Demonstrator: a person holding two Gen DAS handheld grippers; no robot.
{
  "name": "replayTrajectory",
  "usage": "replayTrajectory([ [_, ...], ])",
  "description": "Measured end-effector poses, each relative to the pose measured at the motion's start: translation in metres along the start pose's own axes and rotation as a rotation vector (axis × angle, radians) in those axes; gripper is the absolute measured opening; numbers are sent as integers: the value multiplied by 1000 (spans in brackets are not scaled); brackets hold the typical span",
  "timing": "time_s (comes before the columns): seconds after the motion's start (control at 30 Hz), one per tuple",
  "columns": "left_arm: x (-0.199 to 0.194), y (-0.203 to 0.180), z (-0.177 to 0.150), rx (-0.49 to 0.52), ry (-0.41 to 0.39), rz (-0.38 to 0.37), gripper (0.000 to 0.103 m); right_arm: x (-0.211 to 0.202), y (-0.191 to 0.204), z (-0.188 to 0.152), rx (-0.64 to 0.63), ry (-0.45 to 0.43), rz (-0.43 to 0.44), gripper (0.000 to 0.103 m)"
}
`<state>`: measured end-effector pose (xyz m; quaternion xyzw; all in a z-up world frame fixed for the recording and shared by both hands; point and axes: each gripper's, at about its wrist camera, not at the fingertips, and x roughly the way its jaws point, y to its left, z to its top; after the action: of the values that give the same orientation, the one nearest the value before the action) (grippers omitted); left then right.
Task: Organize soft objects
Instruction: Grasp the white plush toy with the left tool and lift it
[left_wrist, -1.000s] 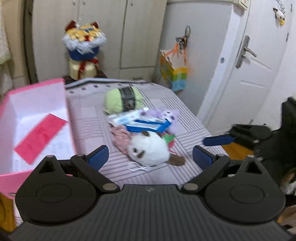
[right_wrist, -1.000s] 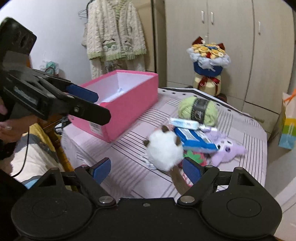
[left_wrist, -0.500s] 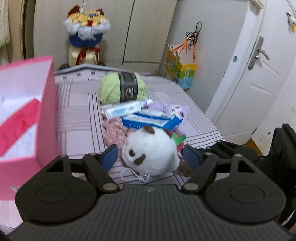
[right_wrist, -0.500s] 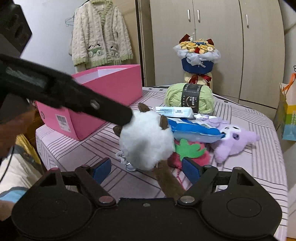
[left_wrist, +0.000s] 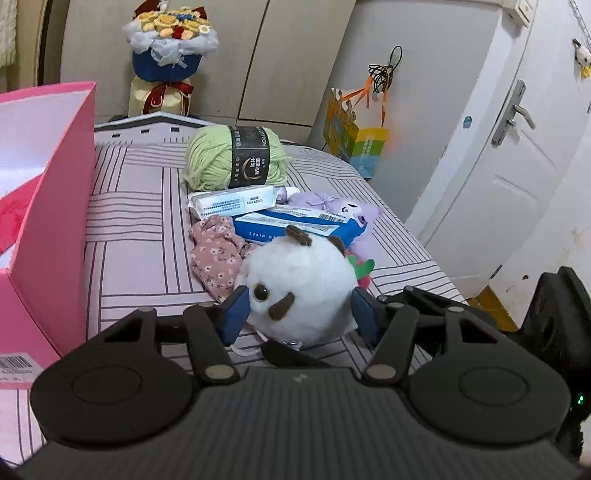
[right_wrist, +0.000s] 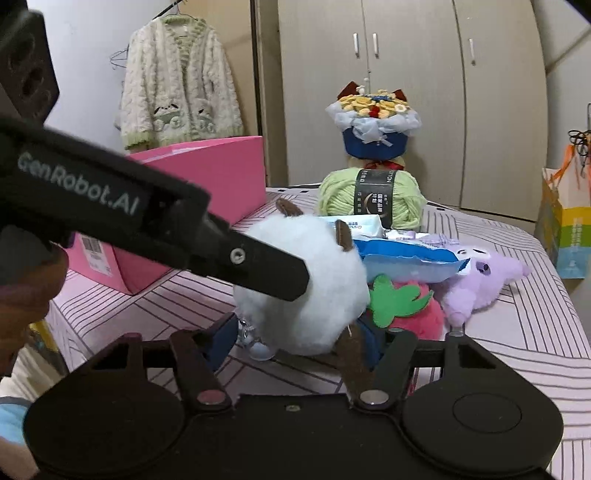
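White round plush (left_wrist: 299, 291) is pinched between blue pads of left hand-held gripper (left_wrist: 297, 314); right hand-held gripper (right_wrist: 301, 341) is also closed against it; pink box (left_wrist: 48, 206) is seen far left

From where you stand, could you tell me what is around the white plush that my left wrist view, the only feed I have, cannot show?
Observer: The right gripper has its jaws on either side of the white plush, low by its brown tail. I cannot tell whether they grip it.
Operator: Thank you. What is the red and green bit behind the plush?
Observer: A red strawberry plush with a green leaf, partly under the blue wipes pack.
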<state>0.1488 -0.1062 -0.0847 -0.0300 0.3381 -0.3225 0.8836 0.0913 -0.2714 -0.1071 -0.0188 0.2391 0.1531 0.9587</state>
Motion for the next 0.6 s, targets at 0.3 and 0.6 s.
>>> replayTrajectory([
  [0.3,-24,-16,-3,54,-26,-10,61,-28,19,5,-49,-22,-61,65],
  [0.6,-58,-32,7,96,29,-2,61,-57,37,30,-80,30,-41,65],
])
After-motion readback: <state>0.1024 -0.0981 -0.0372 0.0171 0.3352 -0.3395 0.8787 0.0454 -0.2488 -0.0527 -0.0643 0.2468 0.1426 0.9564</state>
